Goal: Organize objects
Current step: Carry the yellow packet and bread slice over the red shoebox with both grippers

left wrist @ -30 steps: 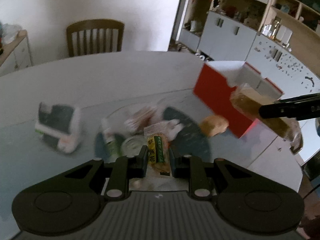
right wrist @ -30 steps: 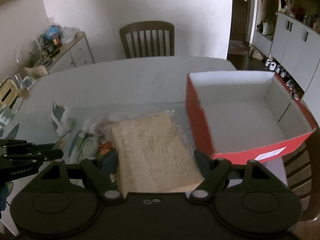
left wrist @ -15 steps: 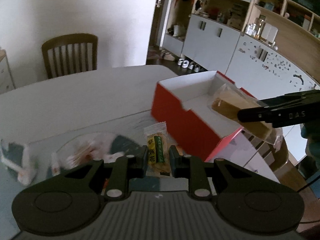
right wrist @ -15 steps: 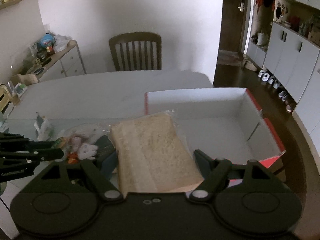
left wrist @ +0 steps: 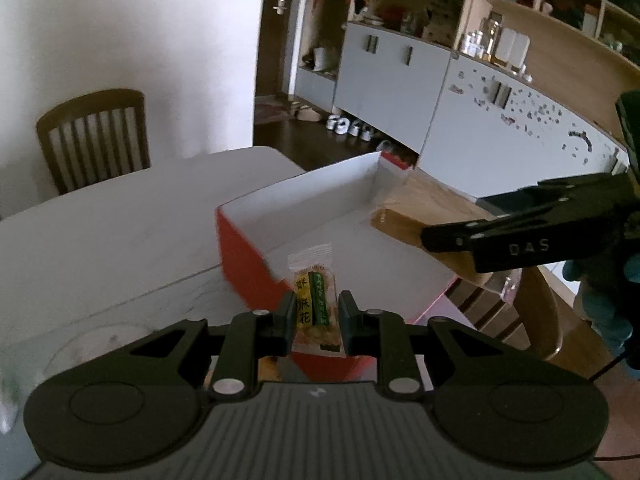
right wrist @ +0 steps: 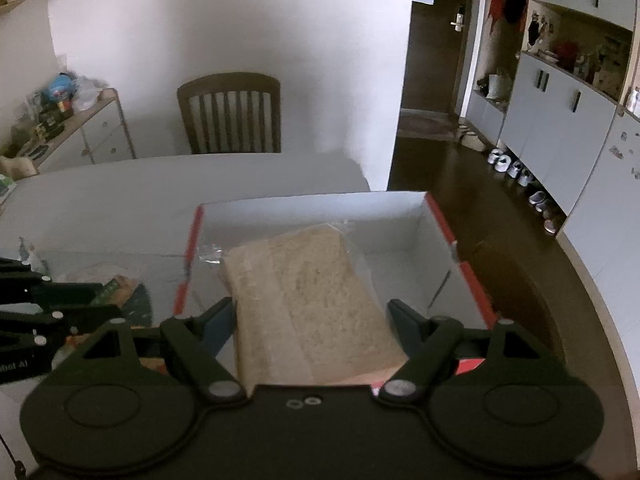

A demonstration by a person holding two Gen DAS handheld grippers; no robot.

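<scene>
Both loads poised over the red box (left wrist: 240,264) at the worktop's right edge: left gripper (left wrist: 316,316) clamps a snack packet (left wrist: 314,308), right gripper (right wrist: 310,316) grips bagged bread (right wrist: 308,304); lowering and release look next.

Bread's (right wrist: 312,304) near end behind gripper body; packet (left wrist: 315,306) print unreadable.

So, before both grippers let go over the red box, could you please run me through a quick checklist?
1. Left gripper shut on the snack packet: ok.
2. Right gripper shut on the bagged bread: ok.
3. Bread over the red box interior: ok.
4. Snack packet past the box's near wall: cannot tell.
5. Box floor free to receive both: ok.
6. The grippers apart from each other: ok.
</scene>
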